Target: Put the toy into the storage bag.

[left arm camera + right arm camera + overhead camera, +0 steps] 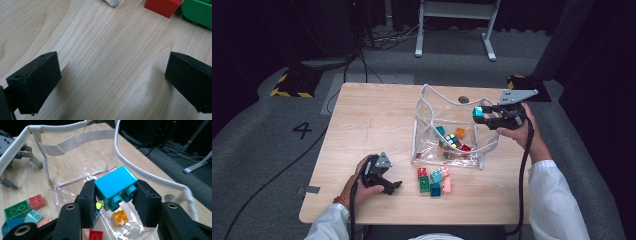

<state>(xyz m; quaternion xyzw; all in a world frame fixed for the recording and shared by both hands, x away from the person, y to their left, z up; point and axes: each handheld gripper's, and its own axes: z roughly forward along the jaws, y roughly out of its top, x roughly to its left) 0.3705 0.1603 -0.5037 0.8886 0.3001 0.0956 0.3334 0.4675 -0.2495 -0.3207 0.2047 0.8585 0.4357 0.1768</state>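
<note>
Right gripper [115, 195] clamps a teal brick [116, 185] between its two black pads, studs facing down toward the camera. In the high view the same gripper [482, 115] sits at the right rim of the clear bag [432, 100], brick [478, 112] held above the bag's opening, off the table. Right hand [522, 130] comes in from the table's right edge, white sleeve behind it.

The bag stands open on the wooden table [372, 120], white trim along its mouth [150, 177]. Inside lie an orange brick [120, 217], a red brick [96, 235], and a multicoloured cube [452, 140]; another teal brick [440, 130] rests near the back wall.

Just in front of the bag, on the bare table, a small loose cluster: green brick [425, 183], red brick [422, 172], light teal brick [437, 176], pink brick [446, 185], blue brick [435, 189]. They touch or nearly touch one another.

Left gripper [384, 180] rests low at the front left of the table, well apart from the bag, near the cluster. Its jaws stand wide open with nothing between them, just table grain [112, 62]. At the top edge of the left gripper view, a red brick [162, 6] and a green brick [197, 12] lie beyond the jaws. Left hand [357, 182] grips the tool body.
</note>
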